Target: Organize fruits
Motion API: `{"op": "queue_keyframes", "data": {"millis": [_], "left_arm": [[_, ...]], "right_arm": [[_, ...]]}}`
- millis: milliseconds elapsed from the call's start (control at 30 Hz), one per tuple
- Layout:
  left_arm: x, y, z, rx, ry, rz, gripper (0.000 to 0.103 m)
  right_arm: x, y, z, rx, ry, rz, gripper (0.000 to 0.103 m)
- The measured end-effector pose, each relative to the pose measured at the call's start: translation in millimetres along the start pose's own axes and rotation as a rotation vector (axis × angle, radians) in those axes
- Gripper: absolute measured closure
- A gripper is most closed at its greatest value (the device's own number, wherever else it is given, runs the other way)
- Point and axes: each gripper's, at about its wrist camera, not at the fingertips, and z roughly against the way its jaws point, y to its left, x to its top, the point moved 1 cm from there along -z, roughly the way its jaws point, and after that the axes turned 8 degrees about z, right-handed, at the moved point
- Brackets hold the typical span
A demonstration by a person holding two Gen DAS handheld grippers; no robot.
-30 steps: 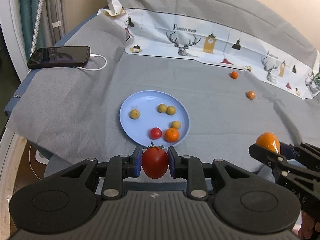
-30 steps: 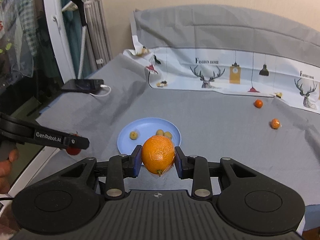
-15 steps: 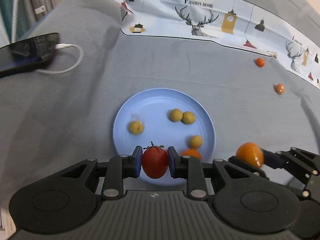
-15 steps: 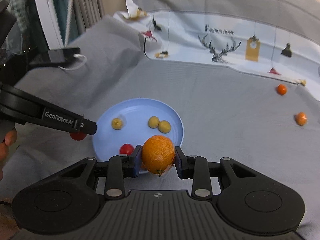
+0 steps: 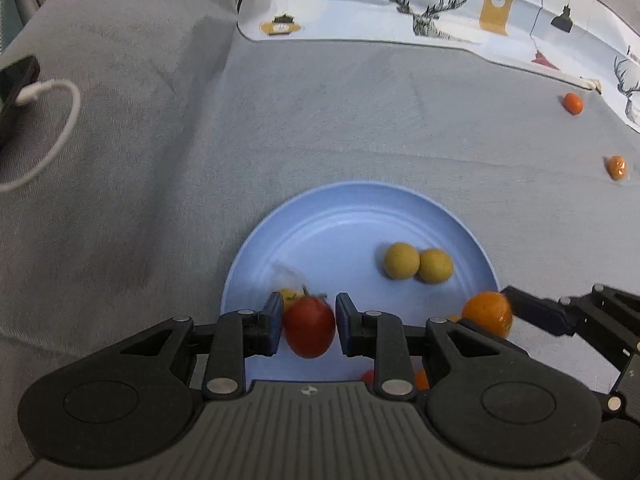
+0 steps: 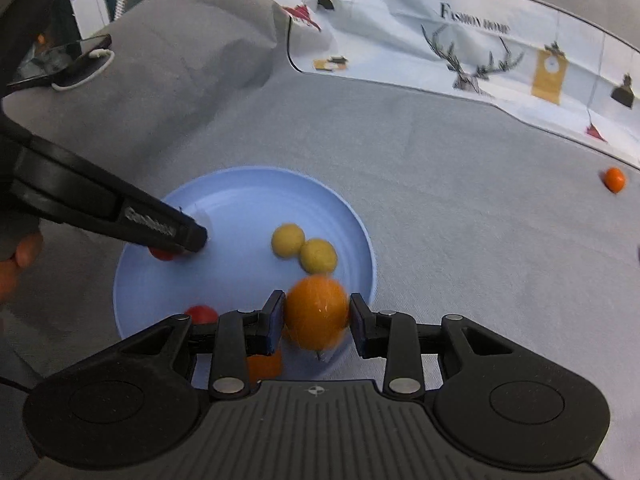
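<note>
While both tongs were carrying their fruit well above the grey cloth (image 5: pixel 360 120) a second ago, they're now down over the blue plate (image 5: pixel 348 216), which fills the lower centre of both wrist views.

Left gripper (image 5: pixel 308 322): jaws opening. The tomato (image 5: pixel 309 330) is between the pads but sits lower than it did half a second ago, is smeared, and has a sliver of gap on its right side. I read it as released and dropping, not clamped. It's over the lower-left part of the plate, just in front of a yellow fruit (image 5: pixel 290 294).

Right gripper (image 6: pixel 318 320): jaws opening too. The orange (image 6: pixel 316 312) is between the pads, blurred, with the right pad just off it. Same read: let go, falling. It's over the lower-right rim area, near the pair of yellow fruits (image 6: pixel 304 248).

Already on the plate: a small red fruit (image 6: pixel 202 314) at lower left and a small orange one (image 6: pixel 264 364), partly hidden under the right tong.

Meaning: both drops are probably happening at once, so two more pieces get sorted. The orange is close to the rim and could roll off onto the cloth.

Still out: two small orange fruits on the cloth, at the right edge of the left view (image 5: pixel 573 103) (image 5: pixel 616 167), well apart from the plate. Likely the next pickups.

Phone (image 5: pixel 16 92) is at the left edge, out of the way.
</note>
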Motion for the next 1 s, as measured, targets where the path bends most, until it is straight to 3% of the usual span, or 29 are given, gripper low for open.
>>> {"op": "queue_keyframes", "data": {"millis": [33, 67, 133, 200, 333, 467, 667, 1000], "left_arm": [[1, 0, 5, -0.004, -0.016, -0.004, 0.055], [1, 1, 12, -0.008, -0.039, -0.006, 0.032], [-1, 3, 31, -0.013, -0.088, 0.002, 0.002], [-9, 5, 55, -0.012, -0.143, 0.000, 0.000], [-33, 7, 98, 0.007, -0.172, -0.028, 0.000], [-68, 8, 132, 0.007, -0.161, -0.025, 0.000], [-110, 15, 165, -0.002, -0.121, 0.023, 0.000], [-150, 14, 221, -0.017, -0.223, 0.028, 0.000]], "right_arm": [[3, 1, 0, -0.003, -0.013, 0.008, 0.059], [7, 0, 2, -0.006, -0.025, 0.016, 0.053], [10, -1, 13, -0.033, -0.039, 0.011, 0.027], [9, -2, 32, -0.061, -0.061, 0.001, 0.025], [-4, -3, 76, -0.094, -0.073, -0.011, 0.017], [-21, -5, 127, -0.118, -0.105, -0.061, 0.014], [-43, -10, 189, -0.138, -0.184, -0.240, 0.014], [-75, 4, 250, -0.120, -0.273, -0.316, 0.012]]}}
